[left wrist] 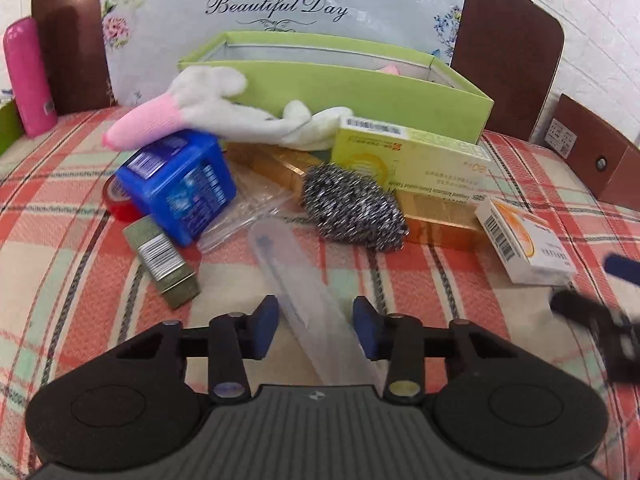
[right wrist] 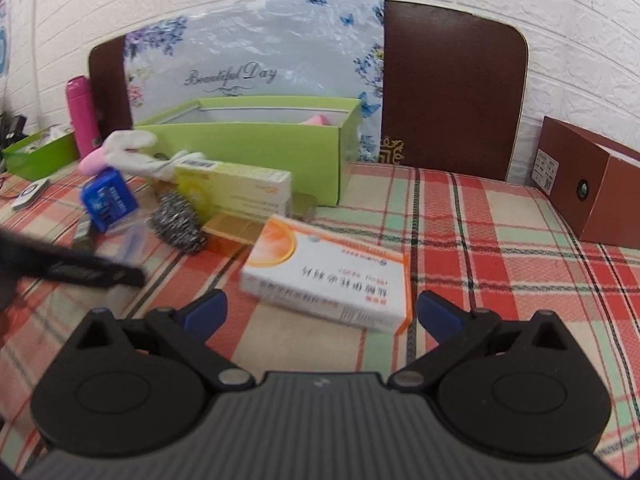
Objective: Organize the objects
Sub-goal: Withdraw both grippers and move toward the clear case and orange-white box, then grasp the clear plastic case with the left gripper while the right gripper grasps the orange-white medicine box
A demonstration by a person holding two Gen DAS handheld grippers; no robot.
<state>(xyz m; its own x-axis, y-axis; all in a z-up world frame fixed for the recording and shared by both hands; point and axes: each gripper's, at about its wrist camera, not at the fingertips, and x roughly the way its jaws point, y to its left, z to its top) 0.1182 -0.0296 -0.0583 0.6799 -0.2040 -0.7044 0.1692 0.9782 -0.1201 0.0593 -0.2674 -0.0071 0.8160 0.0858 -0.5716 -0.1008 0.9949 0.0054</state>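
Left wrist view shows a clear plastic case (left wrist: 316,320) lying on the plaid tablecloth (left wrist: 72,200), its near end running between the blue pads (left wrist: 266,326) of the left gripper (left wrist: 316,328); the jaws stand partly closed around it with a gap visible on each side, so the pads do not press on it. Just beyond the case sit a steel scouring ball (left wrist: 352,208), a blue box (left wrist: 180,184), a small olive box (left wrist: 164,260) and a yellow-green carton (left wrist: 408,160), with a white and pink cloth toy (left wrist: 192,108) resting against the open green box (left wrist: 360,92) behind. Right wrist view has the right gripper (right wrist: 320,316) spread wide, empty, with a white and orange medicine box (right wrist: 332,280) lying on the cloth just ahead of its fingertips.
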